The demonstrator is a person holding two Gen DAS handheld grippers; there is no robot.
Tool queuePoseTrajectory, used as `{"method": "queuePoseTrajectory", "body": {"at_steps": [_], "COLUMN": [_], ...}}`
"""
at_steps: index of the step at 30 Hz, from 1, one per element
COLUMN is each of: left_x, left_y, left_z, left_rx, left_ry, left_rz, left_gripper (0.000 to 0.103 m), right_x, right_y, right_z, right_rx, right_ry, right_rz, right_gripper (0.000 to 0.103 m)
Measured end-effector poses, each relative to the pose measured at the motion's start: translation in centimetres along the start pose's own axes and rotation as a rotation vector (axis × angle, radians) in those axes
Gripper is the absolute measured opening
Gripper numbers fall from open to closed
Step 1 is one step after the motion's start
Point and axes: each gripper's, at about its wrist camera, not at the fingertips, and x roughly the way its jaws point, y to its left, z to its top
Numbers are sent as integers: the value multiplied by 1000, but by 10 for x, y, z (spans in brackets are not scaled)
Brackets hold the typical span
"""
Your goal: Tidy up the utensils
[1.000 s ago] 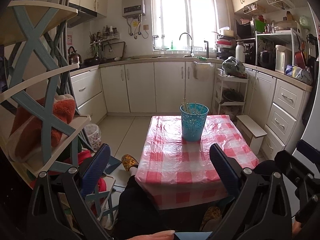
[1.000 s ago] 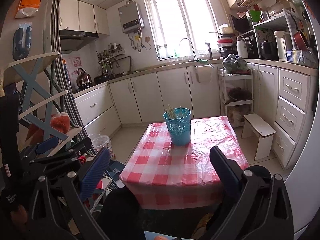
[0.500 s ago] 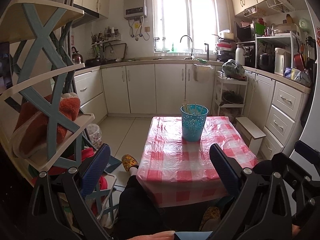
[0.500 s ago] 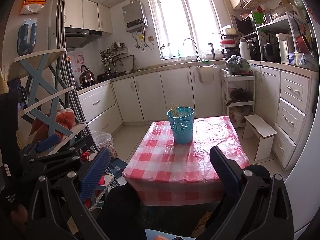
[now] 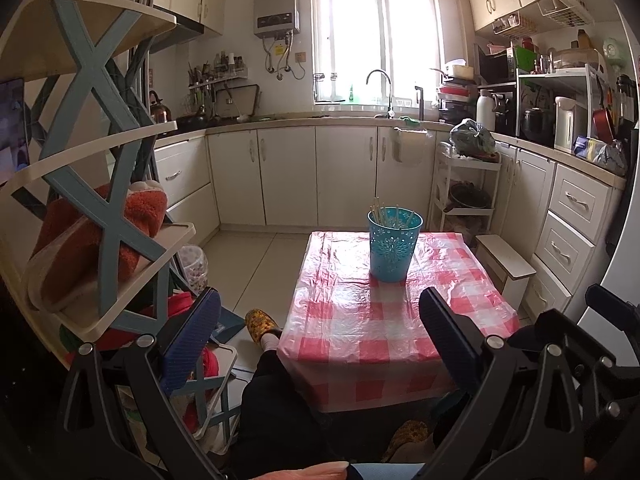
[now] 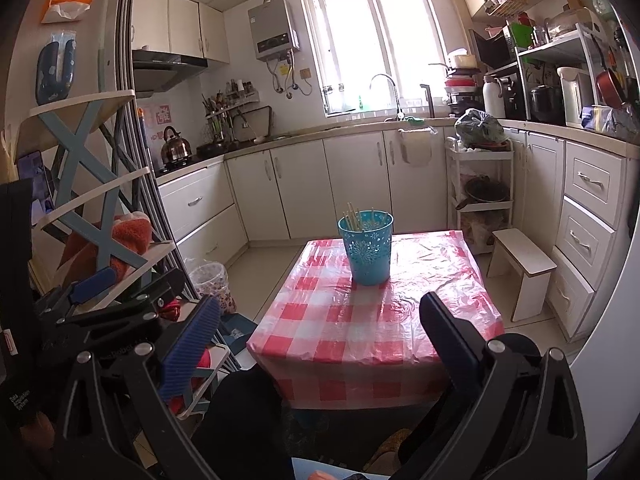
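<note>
**Both tongs hanging released, back from the blue cup**

The blue cup [image 5: 394, 245] is standing upright on the checkered worktop [image 5: 396, 332], toward its far end, with the chopsticks [image 5: 390, 213] sticking up out of it. The left tongs [image 5: 320, 320] are hovering released, grasping nothing, well short of the cup. The right tongs [image 6: 320, 320] are likewise gaping wide and bare, well apart from the cup [image 6: 367, 249]. A white stool [image 6: 522, 270] is sitting just right of the worktop.

a perforated blue plastic bucket [image 5: 394, 246] is standing toward the far end of a low table under a red-checked plastic cloth [image 5: 360, 320], thin wooden chopsticks [image 5: 378, 213] sitting upright inside it; a small white wooden stool [image 5: 506, 266] is standing right of the table.
</note>
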Motion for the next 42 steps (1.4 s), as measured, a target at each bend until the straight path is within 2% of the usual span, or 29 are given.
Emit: {"method": "queuePoseTrajectory", "body": {"at_steps": [21, 42], "left_x": [-10, -21], "left_y": [-4, 8], "left_z": [-5, -9], "left_rx": [14, -14], "left_ry": [-14, -37], "left_rz": [-11, -23], "left_gripper": [95, 95], "right_x": [-4, -11], "right_y": [2, 9], "right_z": [-2, -6], "right_rx": [-9, -40], "right_ry": [5, 2], "right_rz": [-10, -30], "right_gripper": [96, 96]}}
